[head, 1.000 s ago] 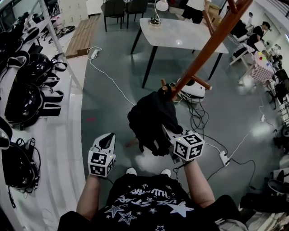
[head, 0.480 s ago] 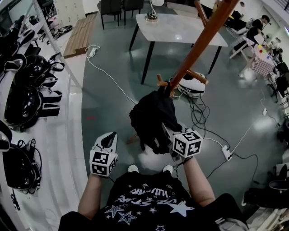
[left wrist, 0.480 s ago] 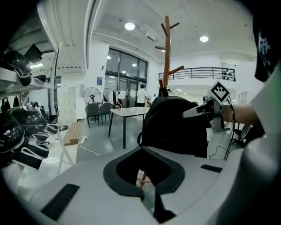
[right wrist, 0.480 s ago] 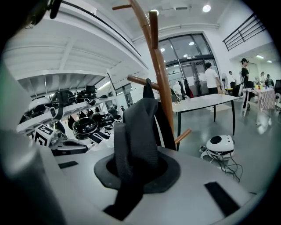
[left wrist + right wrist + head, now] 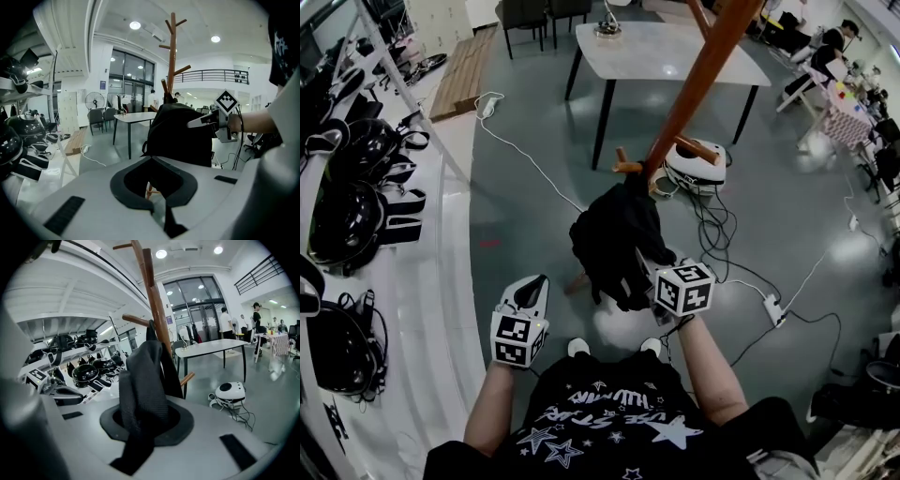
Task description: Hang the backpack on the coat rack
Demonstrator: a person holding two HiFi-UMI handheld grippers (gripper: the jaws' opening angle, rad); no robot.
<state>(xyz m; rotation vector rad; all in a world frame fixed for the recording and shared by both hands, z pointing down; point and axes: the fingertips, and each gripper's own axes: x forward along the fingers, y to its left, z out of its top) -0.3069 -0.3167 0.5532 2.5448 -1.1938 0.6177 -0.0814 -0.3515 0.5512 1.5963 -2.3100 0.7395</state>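
Backpack (image 5: 614,239): black cloth, matt; fine ribbed weave shows on the strap (image 5: 140,394). Rack (image 5: 698,80): reddish-brown wood, smooth, faint sheen. Floor (image 5: 525,244): grey, polished, mirrors the lights. Desk (image 5: 675,61): white glossy top, dark matt legs. Helmets (image 5: 347,211): black glossy shells.

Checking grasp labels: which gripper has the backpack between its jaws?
The right gripper: the black fabric backpack runs through its jaws. The left gripper has nothing between.

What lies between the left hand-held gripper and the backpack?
Nothing but grey floor and one wooden rack foot: the head view shows the left hand-held gripper apart from the backpack.
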